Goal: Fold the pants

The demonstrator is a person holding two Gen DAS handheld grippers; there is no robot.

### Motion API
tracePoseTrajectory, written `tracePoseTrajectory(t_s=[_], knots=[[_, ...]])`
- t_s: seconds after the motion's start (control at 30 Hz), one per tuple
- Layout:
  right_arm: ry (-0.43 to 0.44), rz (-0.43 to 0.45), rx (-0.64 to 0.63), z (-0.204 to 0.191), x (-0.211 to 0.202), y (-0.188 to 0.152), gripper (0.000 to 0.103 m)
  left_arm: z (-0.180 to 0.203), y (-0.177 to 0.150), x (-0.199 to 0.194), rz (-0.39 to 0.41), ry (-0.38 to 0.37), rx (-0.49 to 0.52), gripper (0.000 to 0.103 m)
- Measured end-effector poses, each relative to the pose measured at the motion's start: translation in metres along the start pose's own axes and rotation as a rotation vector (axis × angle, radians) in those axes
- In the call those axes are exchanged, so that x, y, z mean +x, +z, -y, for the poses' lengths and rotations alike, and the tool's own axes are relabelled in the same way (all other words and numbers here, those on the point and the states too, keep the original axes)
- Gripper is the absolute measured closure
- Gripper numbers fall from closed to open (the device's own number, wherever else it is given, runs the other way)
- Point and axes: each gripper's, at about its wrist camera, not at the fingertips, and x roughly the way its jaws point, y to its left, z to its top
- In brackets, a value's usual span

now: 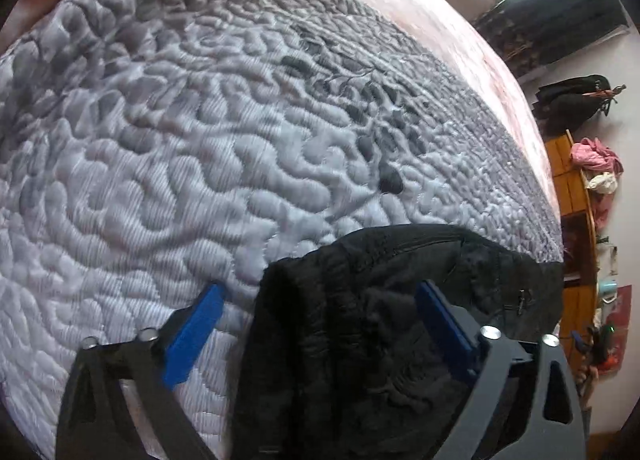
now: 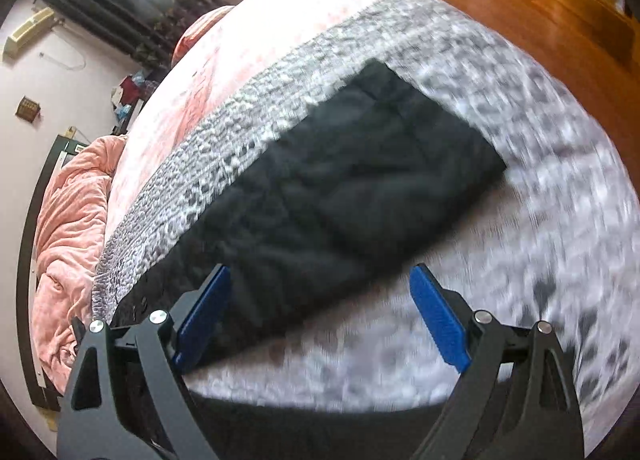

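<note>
The black quilted pants (image 2: 352,188) lie flat on the grey quilted bedspread (image 2: 540,164), stretching from the lower left toward the far bed edge. My right gripper (image 2: 320,300) is open just above the pants' near edge; its left finger is over the fabric, its right finger over the bedspread. In the left wrist view the pants' bunched end with a zip pocket (image 1: 392,300) lies between the blue fingers of my left gripper (image 1: 320,312), which is open and holds nothing. The right view is blurred by motion.
The grey bedspread (image 1: 180,140) lies over a pink blanket (image 2: 224,60). A rumpled pink duvet (image 2: 68,220) lies by the headboard. Wooden floor (image 2: 520,0) lies beyond the bed's foot. Wooden shelves with clothes (image 1: 580,188) stand by the wall.
</note>
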Motion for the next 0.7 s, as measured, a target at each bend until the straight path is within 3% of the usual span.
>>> tracePoseTrajectory(t_s=[0.03,0.07,0.17,0.3,0.47,0.7], knots=[[-0.004,0.000,-0.008,0.001,-0.001,0.006,0.013,0.003,0.001,0.000,-0.006,0.000,0.012,0.031],[-0.011,-0.001,-0.014,0.002,0.004,0.021,0.013,0.003,0.002,0.000,-0.017,0.016,0.018,0.049],[-0.030,0.007,-0.043,0.007,0.014,0.060,0.011,0.009,0.008,0.006,-0.025,0.039,0.023,0.064],[-0.071,-0.002,-0.045,0.022,0.048,0.107,0.011,0.001,0.007,0.007,-0.024,0.038,0.000,0.071],[-0.123,-0.042,-0.085,0.030,0.099,0.150,0.011,-0.003,0.004,0.005,-0.002,0.052,-0.027,0.073],[-0.136,-0.100,-0.153,0.035,0.144,0.172,0.014,0.001,0.005,0.007,0.012,0.084,-0.033,0.074]])
